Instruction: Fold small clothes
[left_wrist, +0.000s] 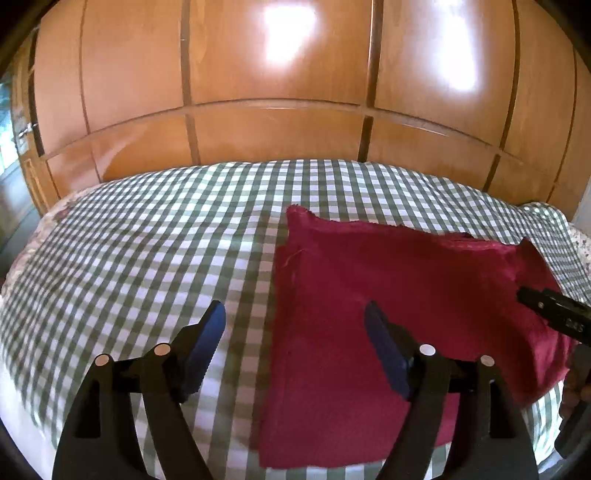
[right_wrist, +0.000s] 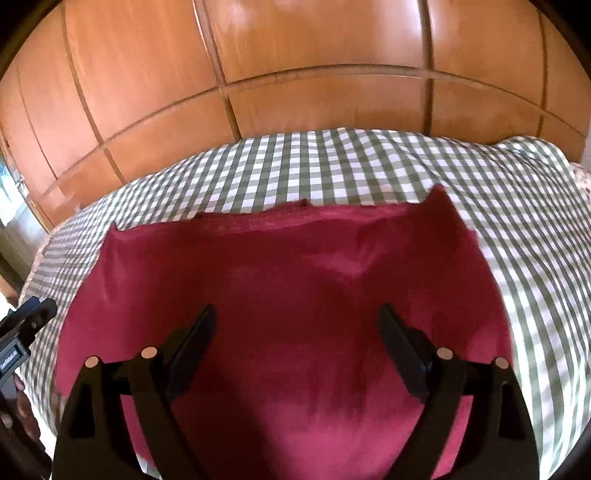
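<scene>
A dark red cloth (left_wrist: 399, 306) lies folded and flat on the green and white checked bedcover (left_wrist: 147, 243). My left gripper (left_wrist: 295, 310) hovers above the cloth's left edge, jaws wide open with nothing between the blue pads. One pad is over the bedcover, the other over the cloth. In the right wrist view the same red cloth (right_wrist: 288, 280) fills the middle, with a raised corner at its far right. My right gripper (right_wrist: 297, 314) stands open above the cloth and holds nothing. The other gripper's black tip (left_wrist: 550, 310) shows at the right edge of the left wrist view.
A wall of glossy wooden wardrobe doors (left_wrist: 280, 74) stands just behind the bed. The checked bedcover (right_wrist: 369, 166) extends left and behind the cloth. A floral sheet edge (left_wrist: 581, 243) shows at the far right. A bright window strip (left_wrist: 7, 122) lies at the left.
</scene>
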